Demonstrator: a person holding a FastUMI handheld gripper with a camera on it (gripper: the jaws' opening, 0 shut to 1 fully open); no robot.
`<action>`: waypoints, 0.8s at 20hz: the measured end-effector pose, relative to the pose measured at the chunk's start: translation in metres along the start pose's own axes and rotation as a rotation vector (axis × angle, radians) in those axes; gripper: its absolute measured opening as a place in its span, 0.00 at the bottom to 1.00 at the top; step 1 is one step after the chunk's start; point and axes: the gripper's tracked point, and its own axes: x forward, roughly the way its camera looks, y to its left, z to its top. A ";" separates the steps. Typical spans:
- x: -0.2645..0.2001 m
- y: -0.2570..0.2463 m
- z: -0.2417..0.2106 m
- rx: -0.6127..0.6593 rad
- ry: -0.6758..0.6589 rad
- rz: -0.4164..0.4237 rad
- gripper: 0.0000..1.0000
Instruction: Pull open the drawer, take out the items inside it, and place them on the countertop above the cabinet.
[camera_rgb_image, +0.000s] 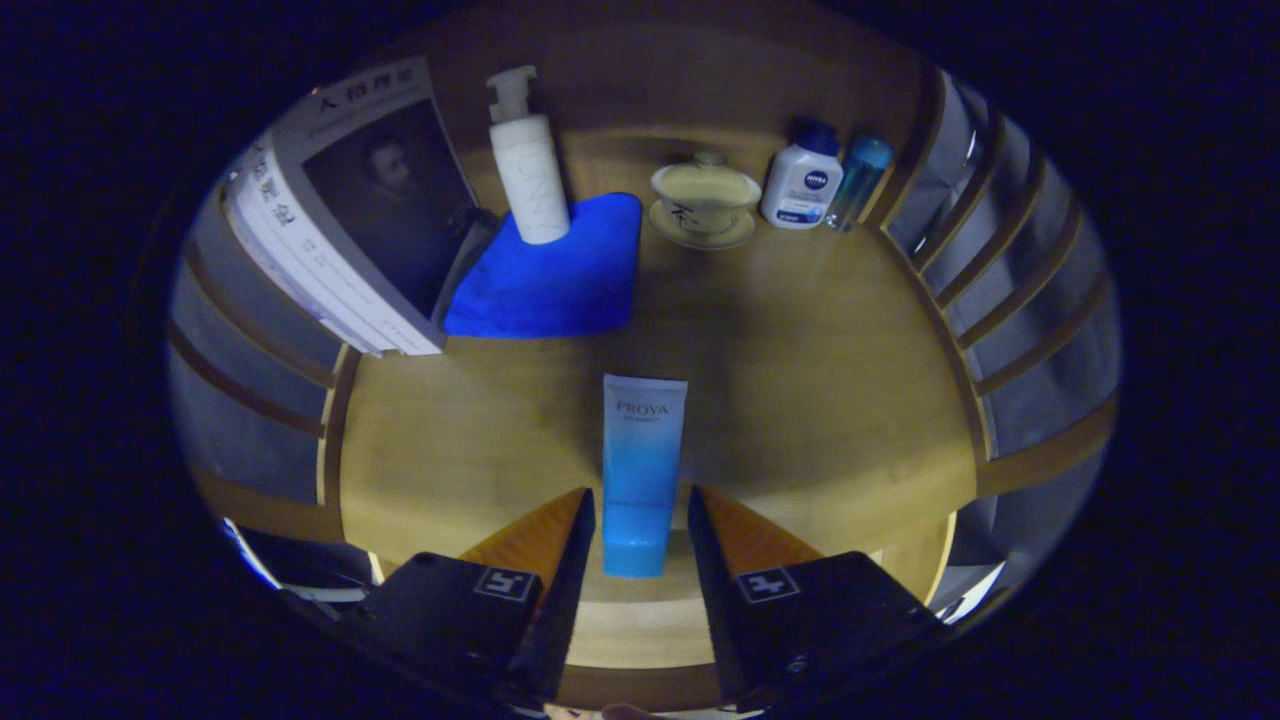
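The tongs stand spread to a narrow gap around the lower end of a blue tube, which lies flat on the wooden tabletop with its cap end nearest the camera. A thin strip shows between the tube and each finger, so the fingers seem to flank the tube without pressing on it; whether they are about to close or have just let go, I cannot tell.

Taking the tube as the landmark: beyond it and a little to the left lies a folded blue cloth, with a white pump bottle standing on the cloth's far corner. Left of the cloth a large book leans at a slant. Beyond the tube and slightly right sits a lidded tea bowl on its saucer, and just beside that, further right, stand a white bottle with a dark cap and a slim blue bottle touching or nearly touching each other. Slatted rails frame the surface on both sides.

As a judgement: the tube lying on the tabletop suggests this item is being set down here, so that part of the task looks nearly done. The drawer cannot be made out, so what remains inside it cannot be told.
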 end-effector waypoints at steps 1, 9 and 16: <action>-0.009 0.001 -0.007 -0.018 -0.012 0.006 0.61; -0.069 0.012 -0.069 -0.105 -0.155 0.046 0.64; -0.107 0.004 -0.121 -0.141 -0.313 0.065 0.64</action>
